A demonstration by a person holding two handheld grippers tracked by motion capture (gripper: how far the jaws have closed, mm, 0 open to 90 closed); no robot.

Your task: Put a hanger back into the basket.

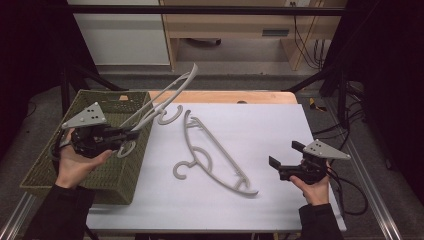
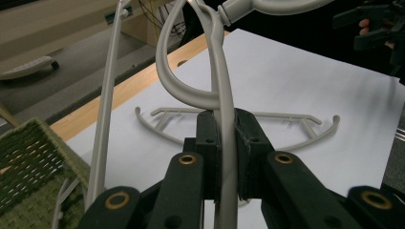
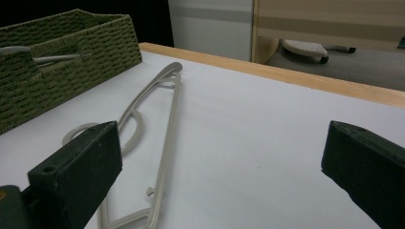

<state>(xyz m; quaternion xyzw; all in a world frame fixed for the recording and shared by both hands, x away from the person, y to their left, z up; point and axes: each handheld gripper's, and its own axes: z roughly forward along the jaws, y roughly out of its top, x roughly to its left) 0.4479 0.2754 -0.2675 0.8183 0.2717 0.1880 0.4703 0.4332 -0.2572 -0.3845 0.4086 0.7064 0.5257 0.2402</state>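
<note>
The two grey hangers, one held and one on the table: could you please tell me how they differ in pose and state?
The held hanger is clamped in the left gripper and tilts up in the air over the edge of the basket; the lying hanger rests flat on the white table, untouched. The right gripper near the lying hanger is open. Both hangers are the same pale grey plastic shape.

Pale grey plastic clothes hanger (image 1: 161,97): lifted off table, tilted, one end high above far table edge, lower part over right rim of green woven basket (image 1: 47,167) at table's left edge; thin bar pinched between black jaws of left gripper (image 2: 224,138).

Second identical pale grey plastic hanger (image 1: 212,155): flat on white table cover, mid-table, lying diagonally, hook toward near-left.
</note>
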